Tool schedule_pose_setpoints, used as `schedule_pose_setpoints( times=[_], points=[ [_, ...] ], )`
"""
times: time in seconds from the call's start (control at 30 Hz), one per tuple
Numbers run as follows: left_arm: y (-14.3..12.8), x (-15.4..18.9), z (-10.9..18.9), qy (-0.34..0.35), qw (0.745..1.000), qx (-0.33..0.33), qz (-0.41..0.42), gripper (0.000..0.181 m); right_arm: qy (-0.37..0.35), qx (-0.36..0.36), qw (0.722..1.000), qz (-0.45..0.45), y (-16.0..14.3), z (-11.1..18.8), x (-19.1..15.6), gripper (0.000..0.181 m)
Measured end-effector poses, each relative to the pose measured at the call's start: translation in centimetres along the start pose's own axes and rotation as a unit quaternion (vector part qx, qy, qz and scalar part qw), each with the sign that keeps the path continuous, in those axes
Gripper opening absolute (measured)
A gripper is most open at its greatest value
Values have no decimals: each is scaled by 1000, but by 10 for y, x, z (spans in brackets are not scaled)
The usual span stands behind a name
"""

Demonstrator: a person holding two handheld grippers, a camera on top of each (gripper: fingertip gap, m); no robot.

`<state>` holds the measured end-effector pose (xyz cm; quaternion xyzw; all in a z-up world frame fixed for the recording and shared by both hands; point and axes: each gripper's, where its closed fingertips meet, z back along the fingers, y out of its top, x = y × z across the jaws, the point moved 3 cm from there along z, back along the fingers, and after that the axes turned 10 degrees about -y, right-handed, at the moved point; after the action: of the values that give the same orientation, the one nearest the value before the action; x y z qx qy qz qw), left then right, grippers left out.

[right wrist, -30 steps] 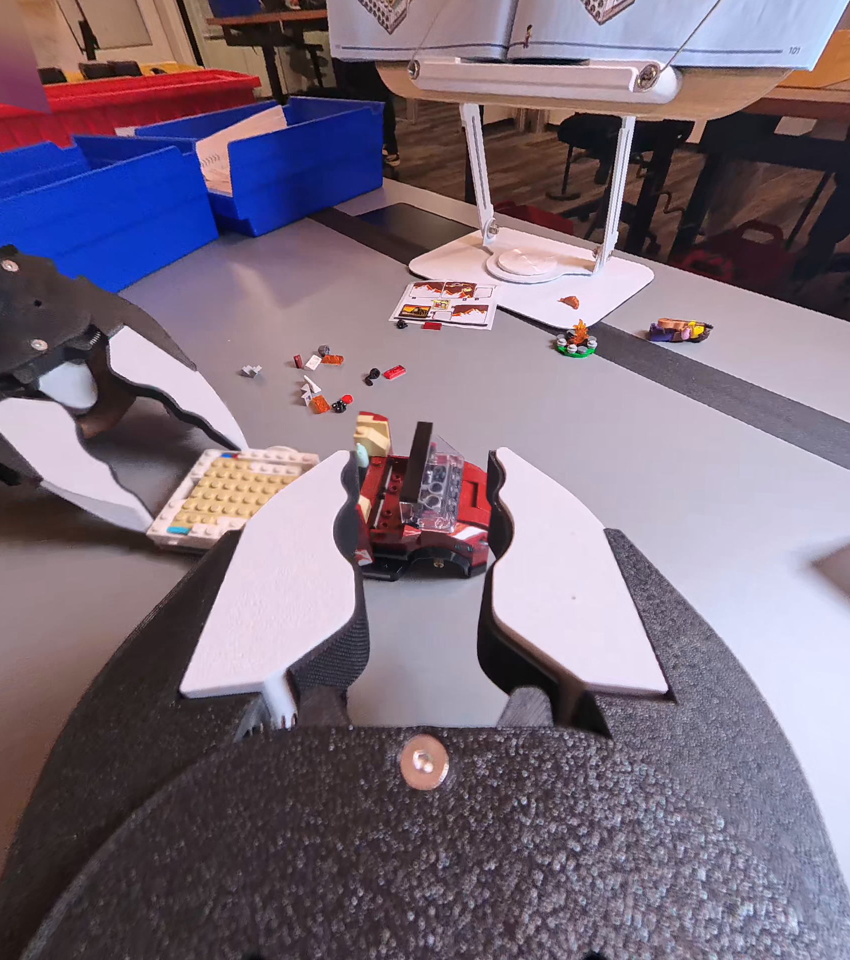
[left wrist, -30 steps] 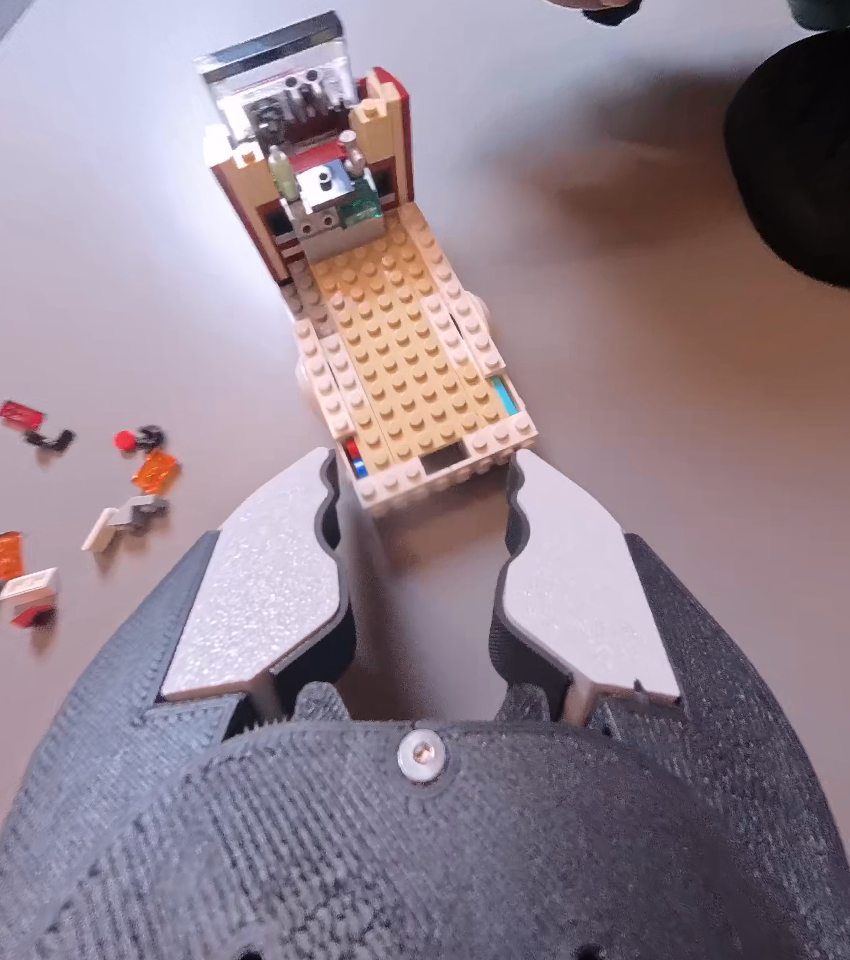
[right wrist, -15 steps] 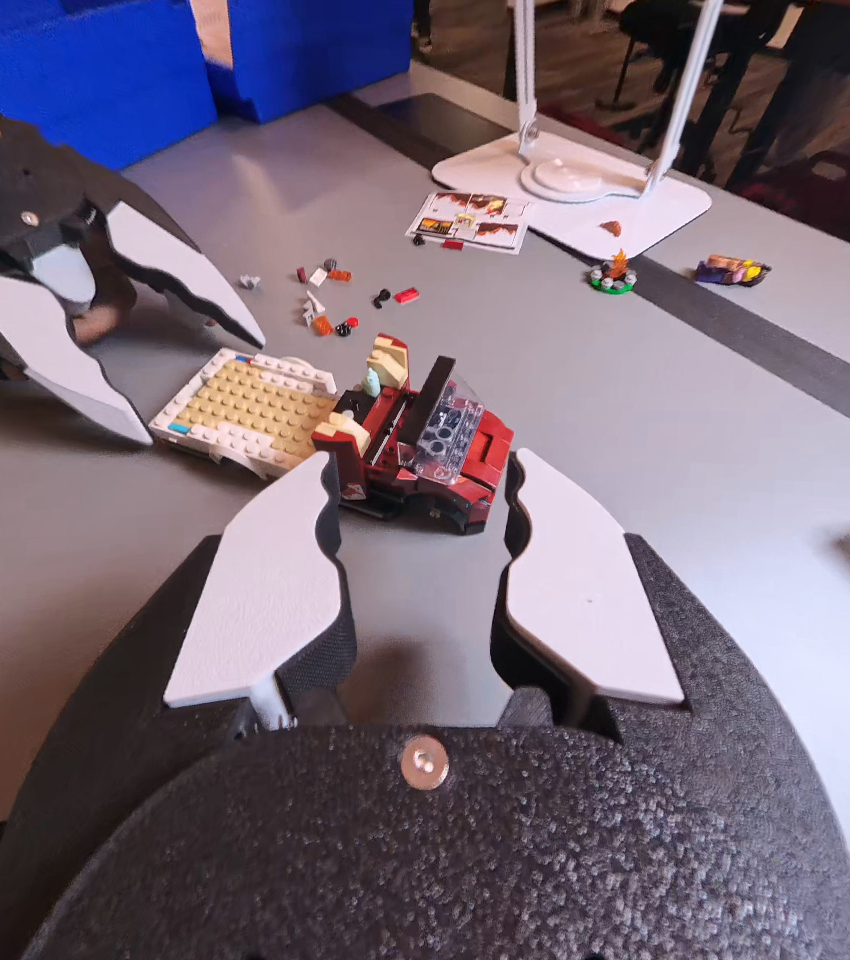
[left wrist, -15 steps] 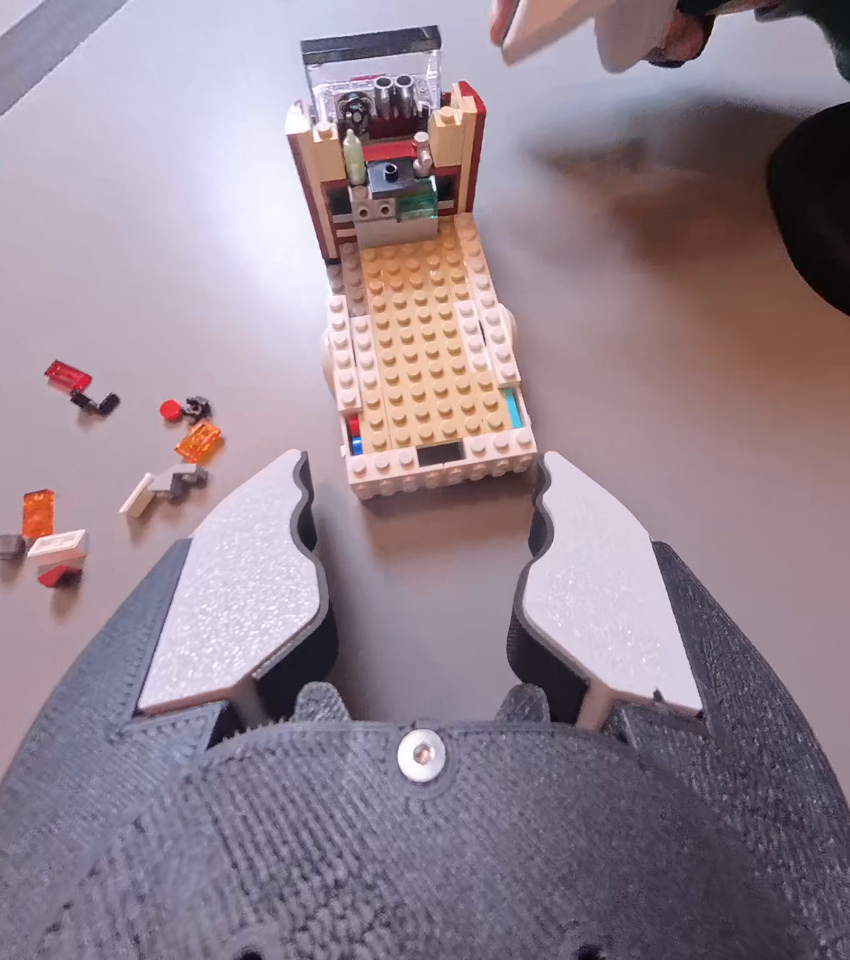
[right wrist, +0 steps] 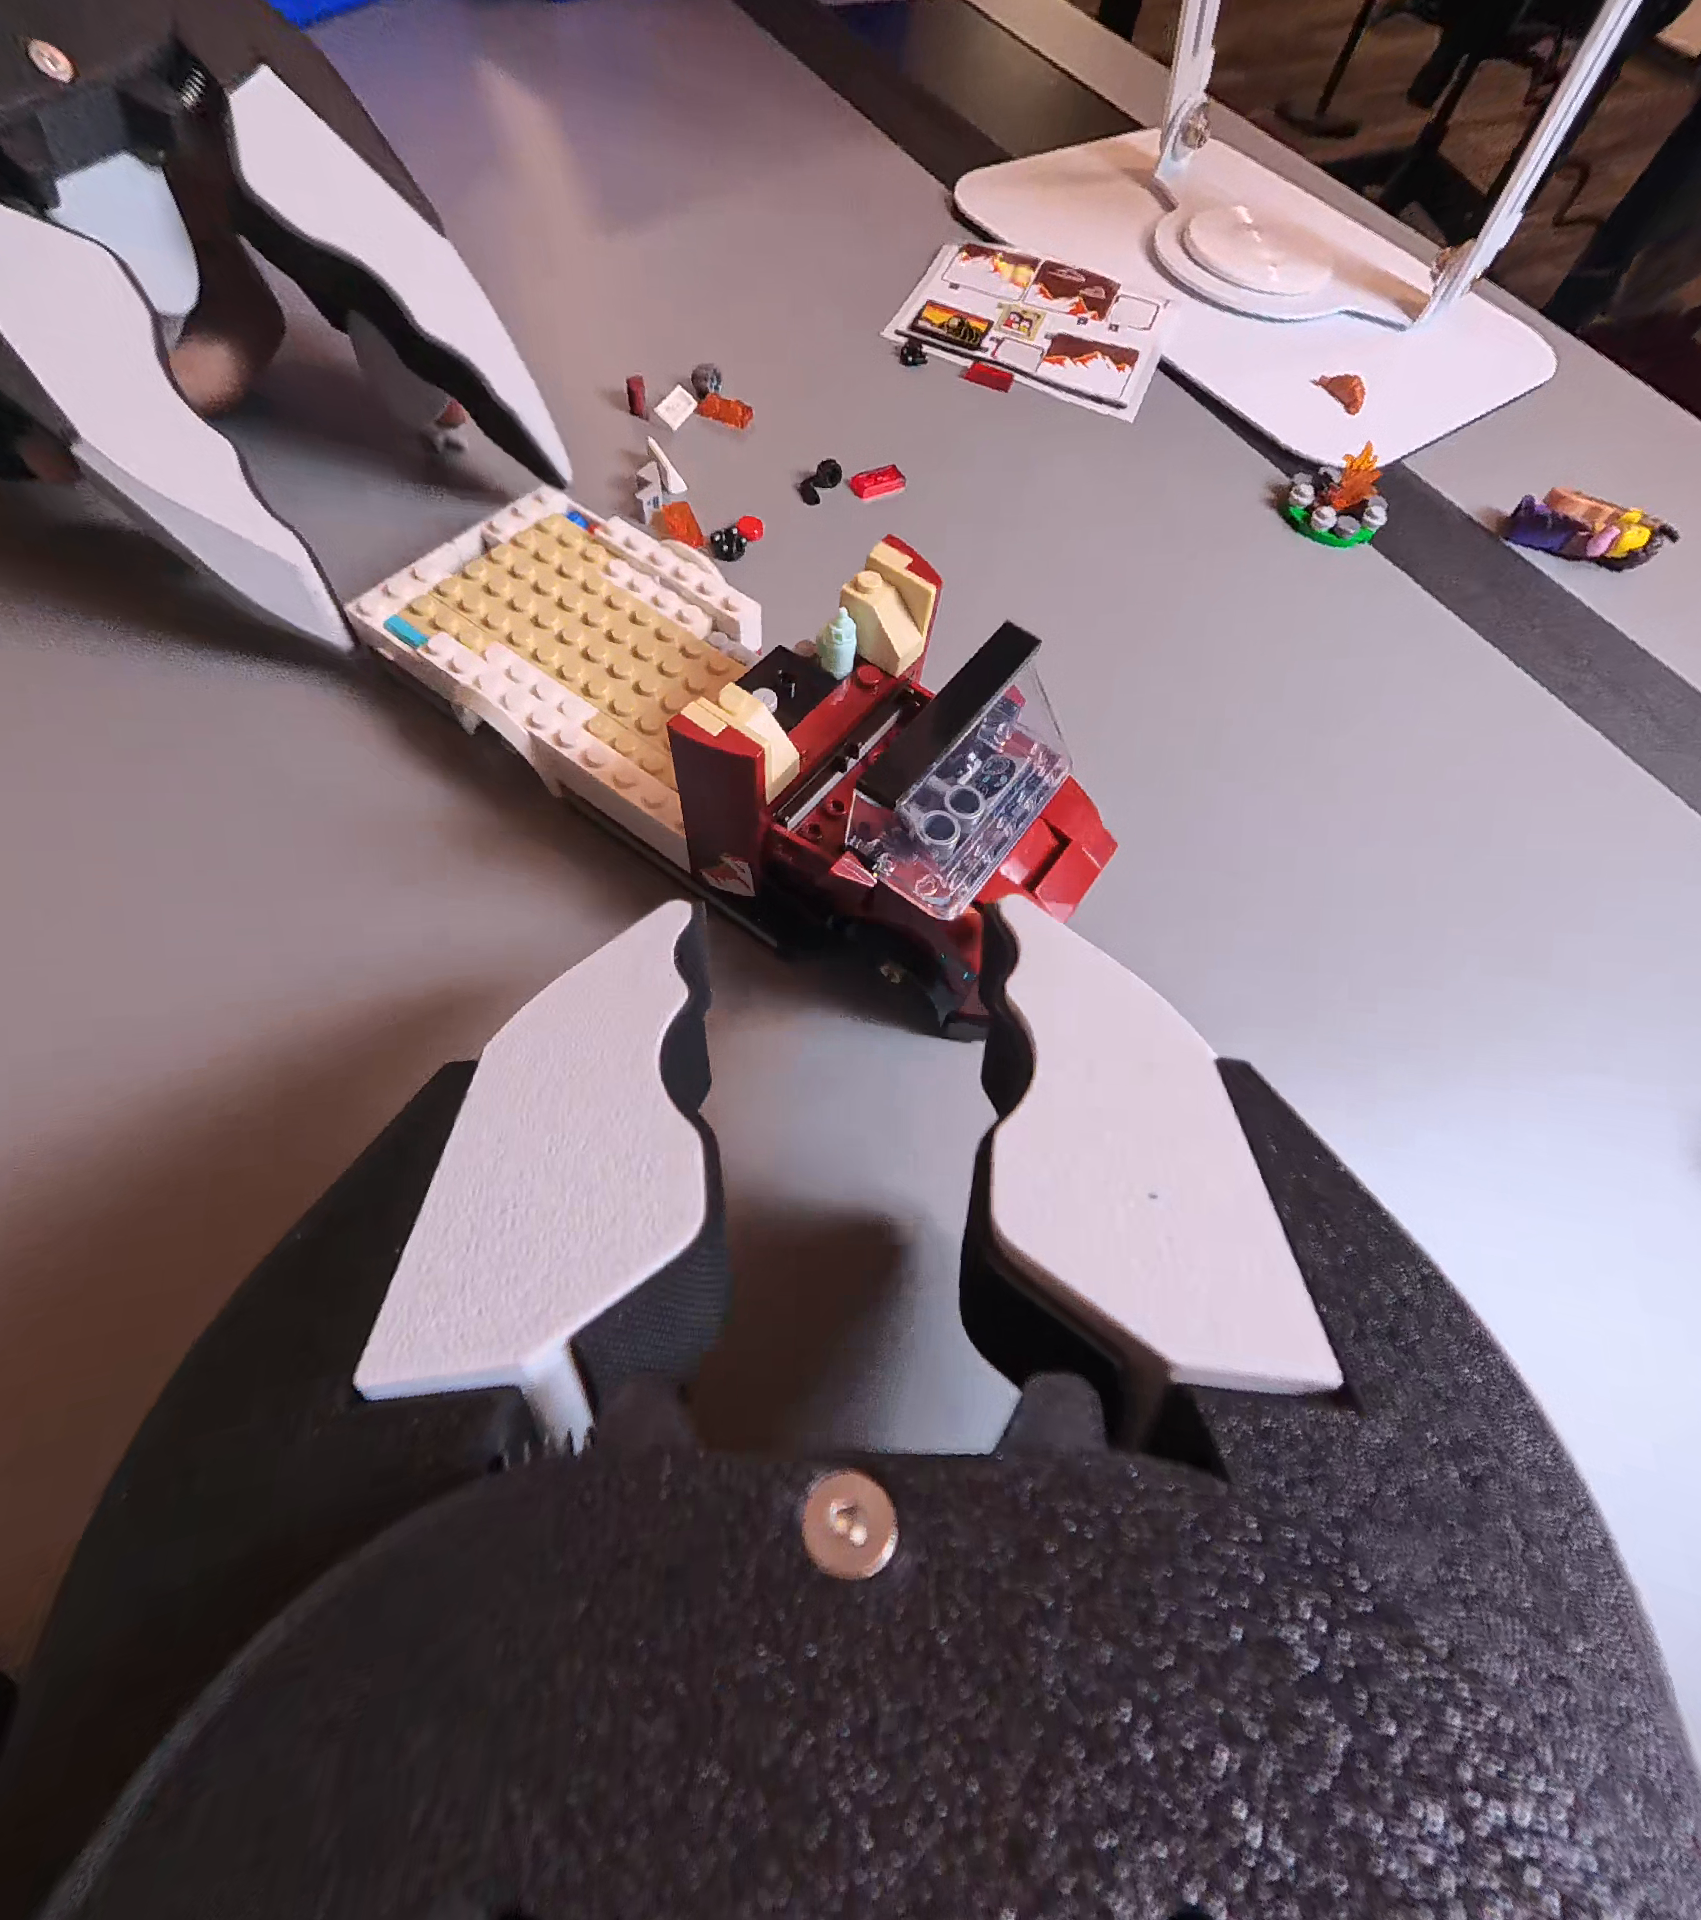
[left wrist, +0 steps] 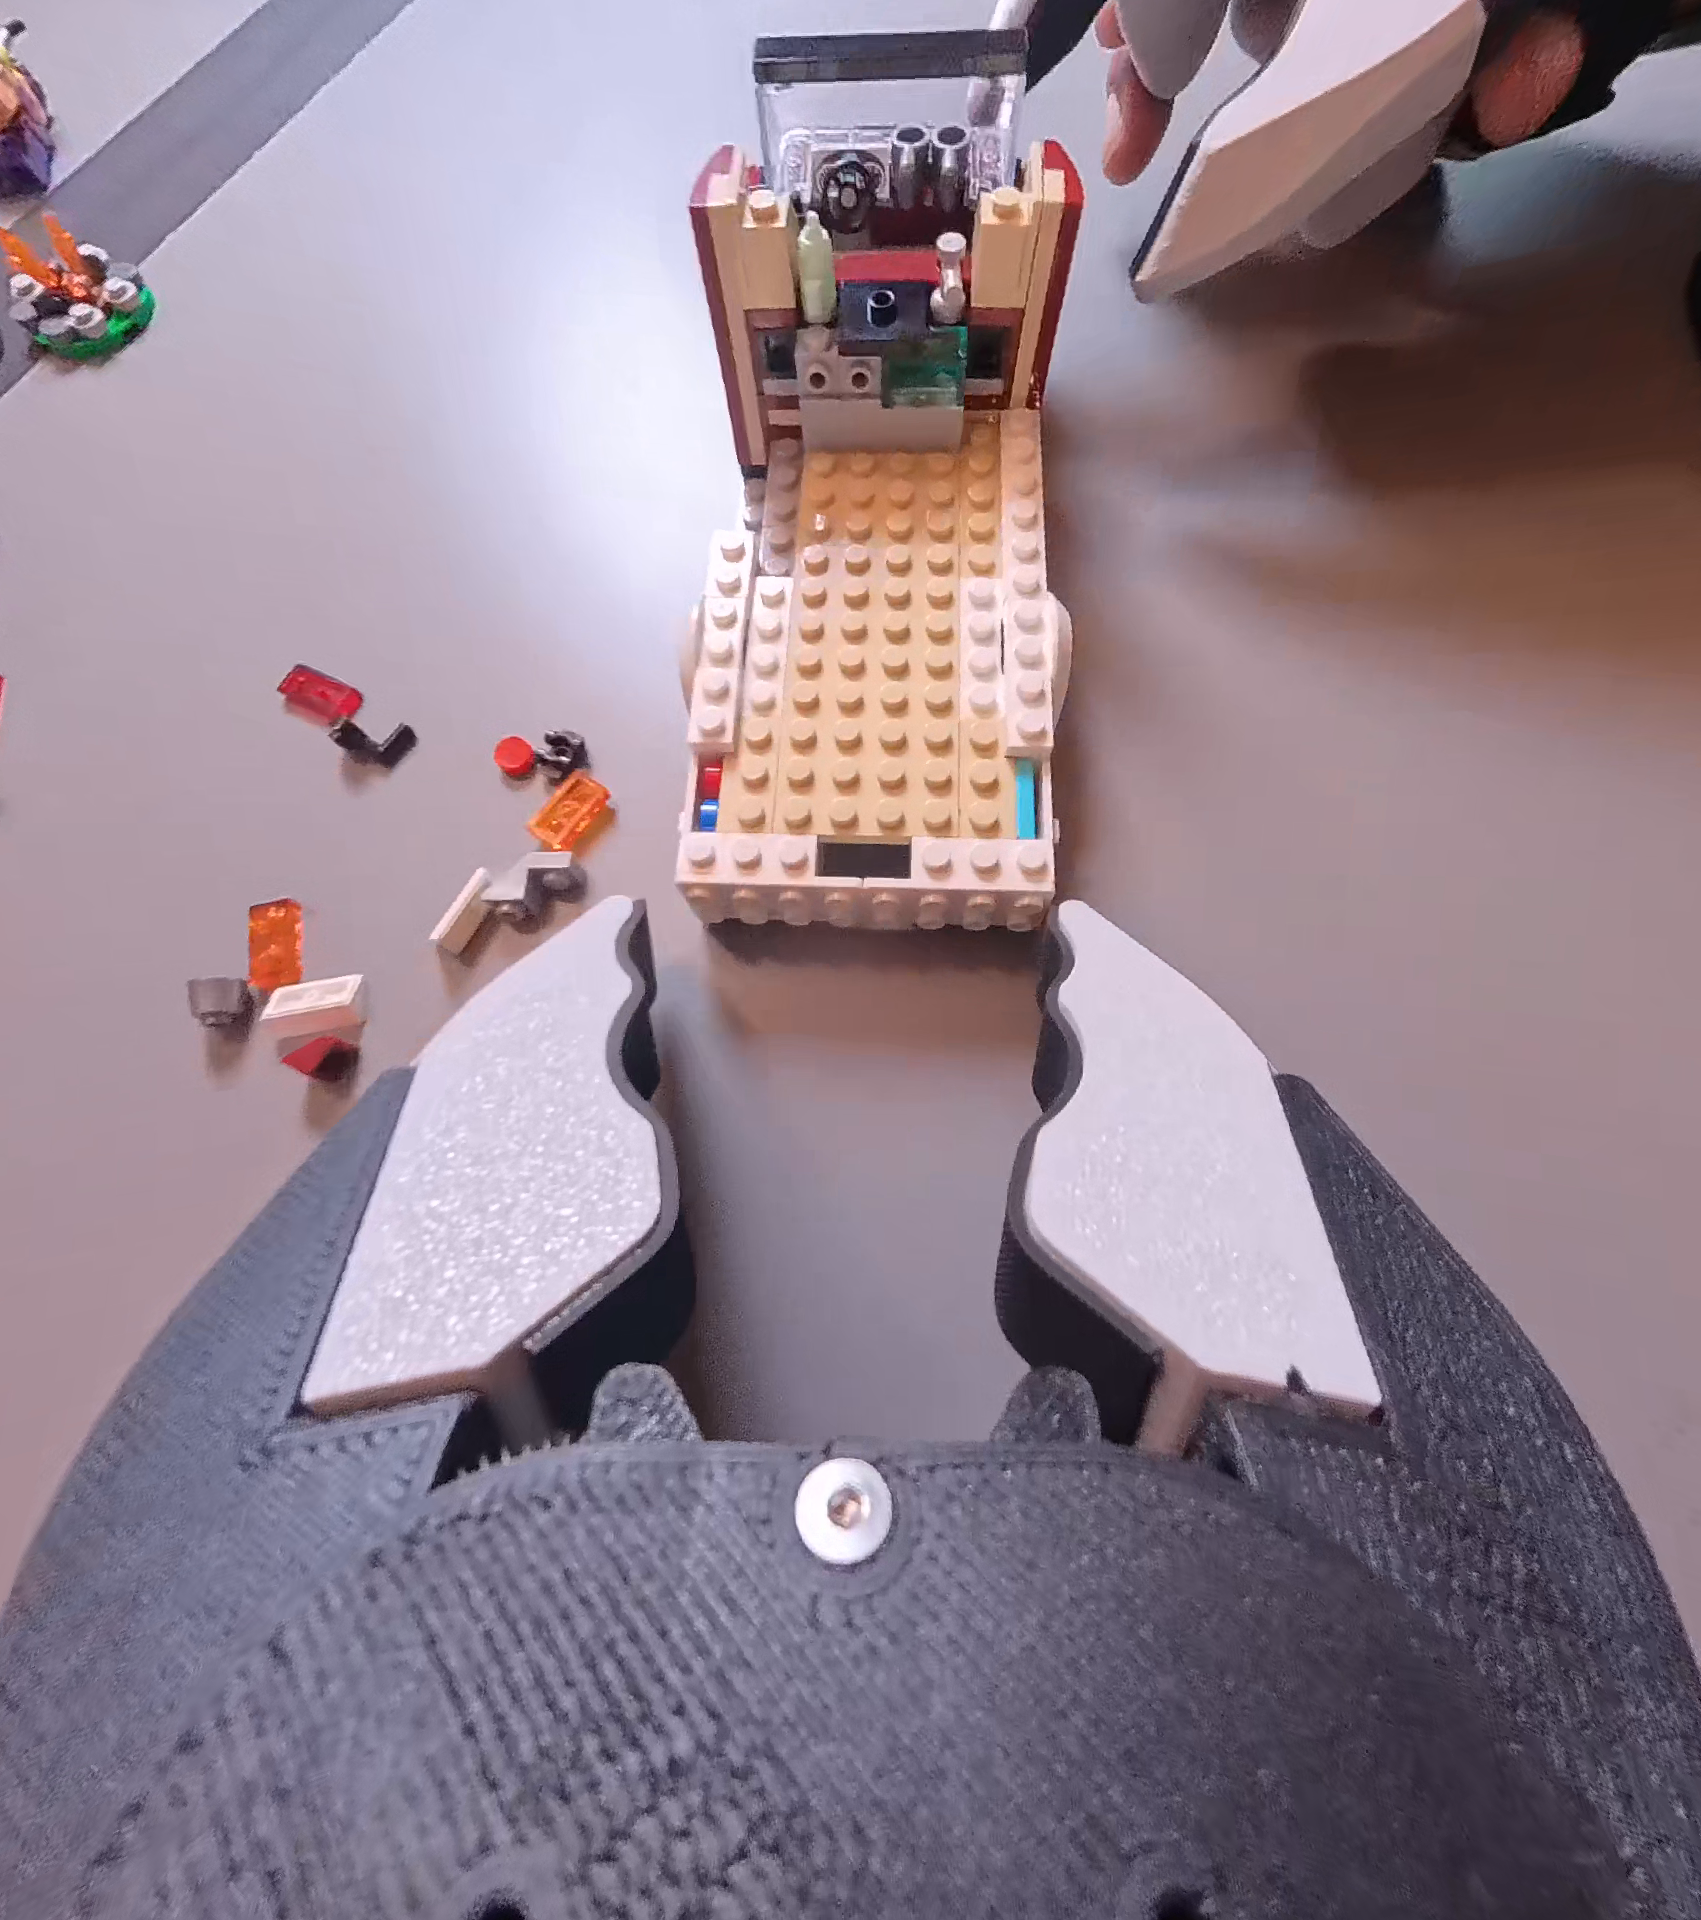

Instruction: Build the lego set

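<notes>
the lego truck [left wrist: 877, 665] is set flat on the grey bench [left wrist: 1345, 831], its long axis running from the left claw [left wrist: 846, 925] at the tan bed's tail to the right claw [right wrist: 841, 925] by the red cab. both claws are held apart, empty.

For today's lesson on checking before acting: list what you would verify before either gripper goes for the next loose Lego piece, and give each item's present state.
1. Left gripper open and empty: ok.
2. Right gripper open and empty: ok.
3. Lego truck resting flat on the table, held by neither gripper: ok.
4. Loose pieces lying apart from the truck, in the open: ok.
5. Which piece goes on next: cannot tell.
6. Sticker sheet out of the grippers' way: ok.
</notes>
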<state>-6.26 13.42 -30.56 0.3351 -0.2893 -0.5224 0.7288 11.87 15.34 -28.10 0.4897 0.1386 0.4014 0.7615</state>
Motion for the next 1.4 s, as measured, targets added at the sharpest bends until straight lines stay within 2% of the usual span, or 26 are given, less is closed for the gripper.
schedule_pose_setpoints(
  times=[0.1, 0.23, 0.43, 0.5, 0.8, 1.03, 1.4],
  points=[
    [3, -1, 4, -9, 1000, 18, 10, 81, -14, 18, 1000, -14, 4, 2, 9, 59],
    [5, 0, -4, -11, 1000, 6, 0, 85, -14, -11, 999, -33, -3, -6, 15, 66],
    [6, 0, -10, -12, 1000, -8, -14, 72, -27, -46, 999, 8, -7, -17, 10, 59],
    [4, 0, -7, -18, 1000, -8, -18, 72, -27, -43, 999, 13, -7, -16, 8, 51],
    [-20, 1, 23, -81, 995, -15, -50, 71, 73, -34, 995, 52, -5, 1, -28, 34],
    [-22, -4, 29, -81, 996, -6, -47, 74, 62, -21, 997, 42, -1, -1, -26, 58],
    [-22, -5, 30, -79, 995, -5, -54, 69, 59, -20, 997, 52, 1, -12, -32, 53]
  ],
)
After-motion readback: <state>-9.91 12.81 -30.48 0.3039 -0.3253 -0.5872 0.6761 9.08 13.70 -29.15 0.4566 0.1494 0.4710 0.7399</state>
